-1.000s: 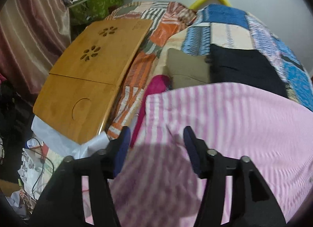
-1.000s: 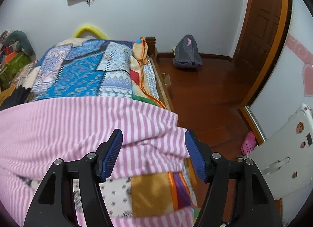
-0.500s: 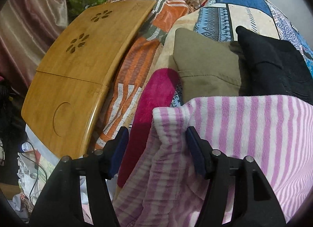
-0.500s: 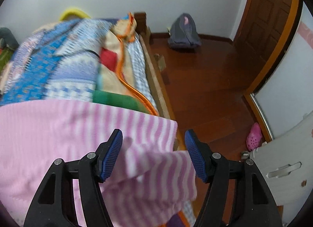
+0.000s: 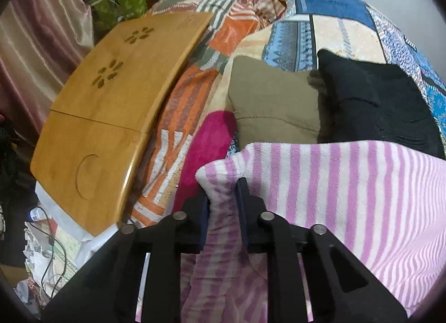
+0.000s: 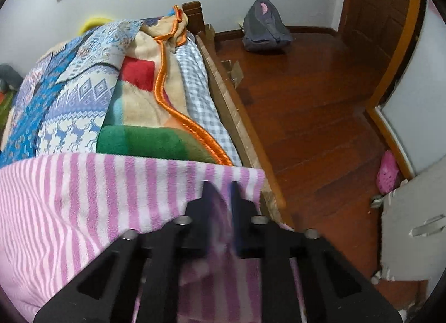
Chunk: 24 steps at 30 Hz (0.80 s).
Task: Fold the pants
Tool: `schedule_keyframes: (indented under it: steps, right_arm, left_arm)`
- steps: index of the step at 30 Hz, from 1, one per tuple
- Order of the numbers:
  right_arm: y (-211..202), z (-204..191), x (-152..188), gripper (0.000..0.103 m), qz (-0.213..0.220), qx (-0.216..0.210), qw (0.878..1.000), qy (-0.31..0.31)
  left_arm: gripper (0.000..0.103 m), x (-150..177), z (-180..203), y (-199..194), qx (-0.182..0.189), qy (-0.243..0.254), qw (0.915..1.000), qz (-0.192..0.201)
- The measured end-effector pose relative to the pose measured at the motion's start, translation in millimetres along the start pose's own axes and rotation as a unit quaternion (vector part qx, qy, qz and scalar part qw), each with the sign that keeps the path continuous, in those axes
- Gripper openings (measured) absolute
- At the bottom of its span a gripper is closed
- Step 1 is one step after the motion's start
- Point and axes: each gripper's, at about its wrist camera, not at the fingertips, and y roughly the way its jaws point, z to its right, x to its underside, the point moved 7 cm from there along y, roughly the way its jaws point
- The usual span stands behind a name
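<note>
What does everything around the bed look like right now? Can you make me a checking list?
Surface: bed with a patchwork blanket, checked sheet at its edge.
Job's things: pink striped pants, bunched at both gripped corners.
Clutter: wooden lap tray, brown cushion, black cushion, magenta cloth.
Grippers: left hand-held gripper and right hand-held gripper have just closed on the pants.
Cables: black cord on the floor.
Surroundings: backpack, wooden door, pink shoe.

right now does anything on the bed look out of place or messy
A wooden lap desk lies tilted on the bed's left side, overhanging its edge. The patchwork blanket is rumpled back at the right edge, baring checked sheet.
</note>
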Motion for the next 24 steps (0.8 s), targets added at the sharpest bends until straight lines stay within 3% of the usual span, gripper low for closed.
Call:
schedule_keyframes:
  steps: [8,12,13,14,16,20,24]
  right_arm:
    - [-58,-3,-17,0.003,0.075,0.000,0.997,0.008]
    - [-74,8,-22,0.005,0.073,-0.024,0.996,0.033]
    - [-71,11,-21,0.015,0.061,-0.031,0.997,0.046]
    - [-68,14,-20,0.038,0.051,-0.028,0.997,0.051]
    - [-61,17,-18,0.065,0.050,-0.013,0.998,0.040]
    - [-35,21,-15,0.065,0.037,0.006,0.999,0.021]
    - [-13,20,-14,0.065,0.027,-0.027,0.998,0.051]
  left_arm:
    - [0.010,-3,-7,-66,-0.010,0.014,0.9980,0.061]
    - [0.010,-2,-13,-84,-0.001,0.007,0.9975,0.070]
    - [0.010,-1,-13,-84,-0.002,0.006,0.9976,0.069]
    - [0.010,0,-13,-83,-0.001,0.006,0.9977,0.068]
    - [0.010,3,-10,-77,-0.005,0.007,0.9978,0.066]
    - [0.010,11,-3,-57,-0.012,0.010,0.9986,0.050]
    - [0.010,18,3,-31,-0.027,0.014,0.9991,0.029]
